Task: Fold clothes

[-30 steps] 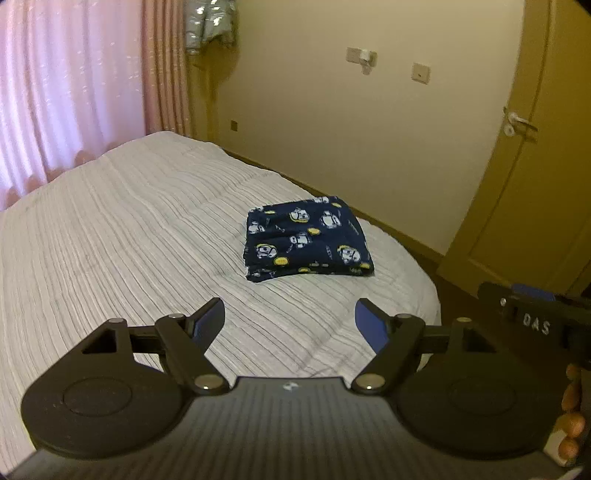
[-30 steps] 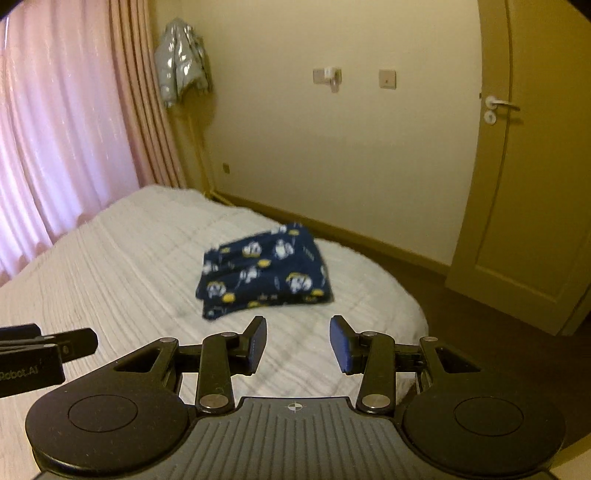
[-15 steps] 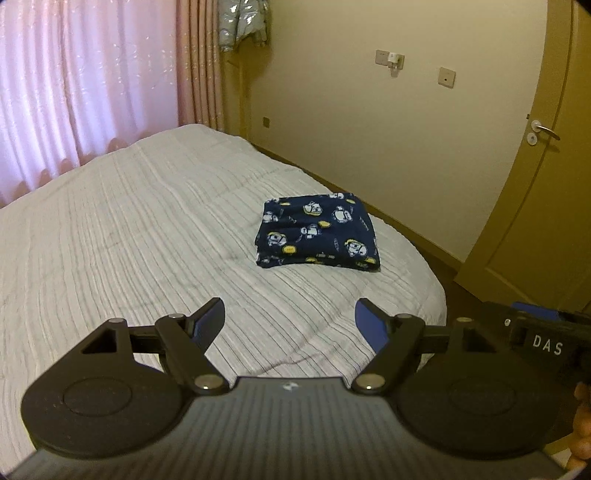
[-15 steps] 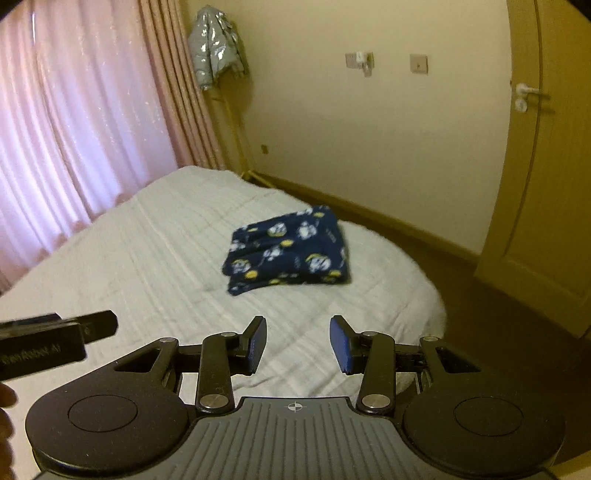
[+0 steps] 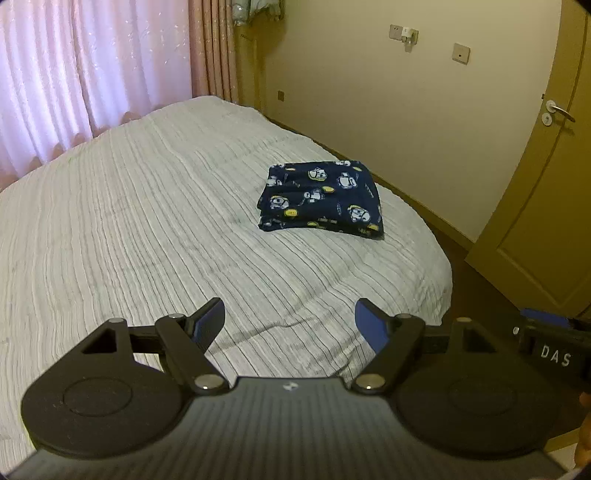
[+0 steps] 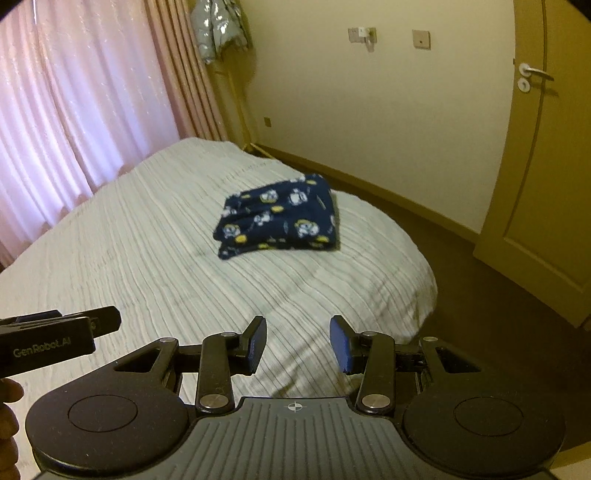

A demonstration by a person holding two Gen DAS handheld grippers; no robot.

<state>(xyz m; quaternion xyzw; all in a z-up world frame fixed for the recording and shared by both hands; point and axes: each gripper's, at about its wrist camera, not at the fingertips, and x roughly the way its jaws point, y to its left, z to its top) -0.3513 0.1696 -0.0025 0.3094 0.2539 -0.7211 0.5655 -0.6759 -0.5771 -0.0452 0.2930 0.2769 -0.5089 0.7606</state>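
Observation:
A navy garment with a white and yellow cartoon print point(image 5: 322, 199) lies folded into a compact rectangle on the far right part of the bed point(image 5: 147, 221). The right wrist view shows the same folded garment point(image 6: 280, 221), slightly blurred. My left gripper point(image 5: 290, 323) is open and empty, held over the near edge of the bed, well short of the garment. My right gripper point(image 6: 297, 343) is also open and empty, hovering over the bed's near corner. Each gripper's body shows at the edge of the other's view.
The bed has a white ribbed cover. Pink curtains point(image 5: 92, 66) hang on the left. A cream wall with switches point(image 5: 406, 33) stands behind, and a closed door point(image 5: 546, 184) at right. A silver jacket point(image 6: 218, 29) hangs by the curtains. Brown floor point(image 6: 461, 295) lies right of the bed.
Both grippers have pulled back and swung, so the folded garment sits farther off and more rightward in view. The garment itself has not moved. Both jaws stay open.

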